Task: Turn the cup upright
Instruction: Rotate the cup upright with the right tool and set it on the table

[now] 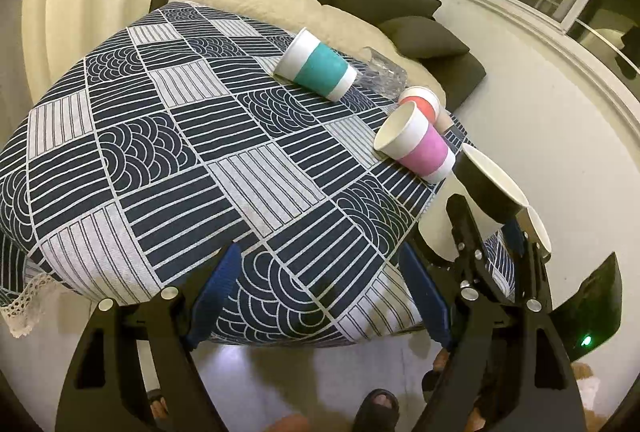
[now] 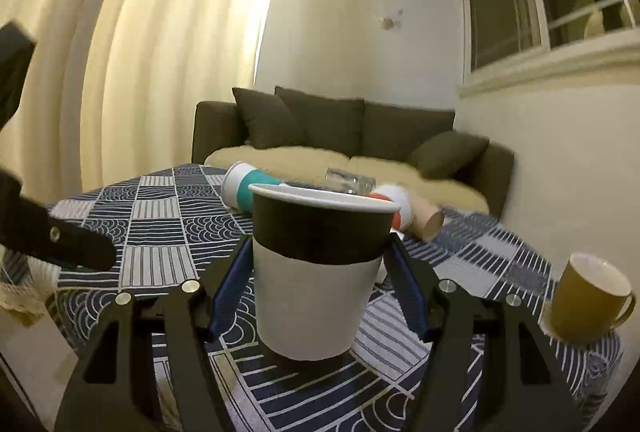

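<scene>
My right gripper (image 2: 316,272) is shut on a black-and-white paper cup (image 2: 316,272), held upright with its base at the tablecloth; whether it touches is unclear. The same cup (image 1: 486,192) and right gripper (image 1: 486,232) show at the right of the left wrist view. My left gripper (image 1: 320,292) is open and empty above the near table edge. A teal-banded cup (image 1: 320,66) and a pink-banded cup (image 1: 416,144) lie on their sides. A red-banded cup (image 1: 422,102) lies behind the pink one.
The table has a navy-and-white patterned cloth (image 1: 200,152). A clear glass (image 1: 380,72) lies on its side at the far edge. A brown mug (image 2: 588,296) stands at the right edge. A brown paper cup (image 2: 428,220) lies on its side. A dark sofa (image 2: 360,136) stands behind.
</scene>
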Tool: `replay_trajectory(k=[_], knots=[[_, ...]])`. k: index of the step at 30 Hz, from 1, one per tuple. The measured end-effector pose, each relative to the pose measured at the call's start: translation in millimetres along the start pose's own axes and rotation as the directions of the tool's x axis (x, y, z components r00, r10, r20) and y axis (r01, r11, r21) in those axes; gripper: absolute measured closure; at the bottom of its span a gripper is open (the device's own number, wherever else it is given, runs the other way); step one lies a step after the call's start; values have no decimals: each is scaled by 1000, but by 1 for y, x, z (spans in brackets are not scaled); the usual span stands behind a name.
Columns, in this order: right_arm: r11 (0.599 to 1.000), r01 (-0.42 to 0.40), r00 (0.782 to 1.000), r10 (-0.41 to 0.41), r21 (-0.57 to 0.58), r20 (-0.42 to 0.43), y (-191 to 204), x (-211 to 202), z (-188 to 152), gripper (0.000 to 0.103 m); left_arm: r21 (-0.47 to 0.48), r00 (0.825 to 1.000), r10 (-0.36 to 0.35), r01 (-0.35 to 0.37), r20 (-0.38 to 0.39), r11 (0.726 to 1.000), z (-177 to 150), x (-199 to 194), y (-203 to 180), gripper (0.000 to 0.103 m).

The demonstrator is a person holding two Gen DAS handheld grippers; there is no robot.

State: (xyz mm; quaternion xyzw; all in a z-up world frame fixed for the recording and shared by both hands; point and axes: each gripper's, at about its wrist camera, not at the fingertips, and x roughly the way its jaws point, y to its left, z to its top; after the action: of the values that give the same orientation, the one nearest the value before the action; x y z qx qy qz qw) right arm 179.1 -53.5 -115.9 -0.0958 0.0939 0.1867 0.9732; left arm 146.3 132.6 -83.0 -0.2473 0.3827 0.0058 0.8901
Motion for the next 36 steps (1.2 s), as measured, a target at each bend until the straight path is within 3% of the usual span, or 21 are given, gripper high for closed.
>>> replay_trajectory(k=[15,20,25,36], knots=[[999,-7,998,9,45,-59,-3,6,-16,36,10,999,16,-16,-37,1000,-5,14,-3,24],[998,-14,996,18,58,-84,-1,5,-17,18,21,999,18,-17,-38,1000,-6,13,-5,24],[997,-23,994,31,71,-107,-1,2,-15,7,10,999,16,-15,-35,1000,-6,9,-2,24],[994,-34,985,50,100,-168,-21,-28,2,5,43,999,36,-36,-3,998,-11,-7,-7,24]])
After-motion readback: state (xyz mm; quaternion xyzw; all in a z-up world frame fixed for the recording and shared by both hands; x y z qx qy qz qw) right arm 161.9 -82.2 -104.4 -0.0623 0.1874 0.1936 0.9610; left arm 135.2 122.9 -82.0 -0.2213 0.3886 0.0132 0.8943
